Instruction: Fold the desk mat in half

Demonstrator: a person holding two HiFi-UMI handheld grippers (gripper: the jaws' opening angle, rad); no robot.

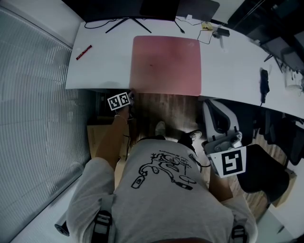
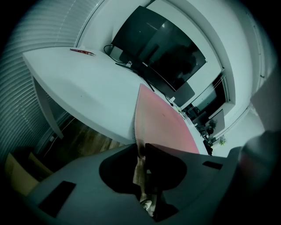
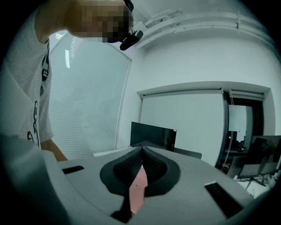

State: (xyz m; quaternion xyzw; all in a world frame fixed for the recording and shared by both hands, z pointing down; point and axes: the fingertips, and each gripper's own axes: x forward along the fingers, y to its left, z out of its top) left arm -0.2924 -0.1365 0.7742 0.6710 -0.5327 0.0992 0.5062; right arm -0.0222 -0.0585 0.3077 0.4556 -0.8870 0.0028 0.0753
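slippage is the main risk: the left gripper (image 2: 140, 149) pinches, seemingly shallowly, the near-left corner of the desk mat (image 1: 166, 61) lying flat on the desk (image 1: 228, 66). the right gripper (image 3: 141, 154), pressed together, hangs well apart, so a one-cornered lift may skew the fold.

Office: white desk (image 1: 228, 71), monitor (image 2: 158, 48), chair (image 1: 216, 118)

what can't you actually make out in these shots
- Head view: the left gripper has its jaws hidden under its marker cube and covers the desk mat's near-left corner.
- Right gripper view: the right gripper's own body blocks most of the desk; what the pink sliver between its jaws is, unclear.
- Head view: the monitor, cut off by the top edge.
- Head view: print on the red pen, too small.
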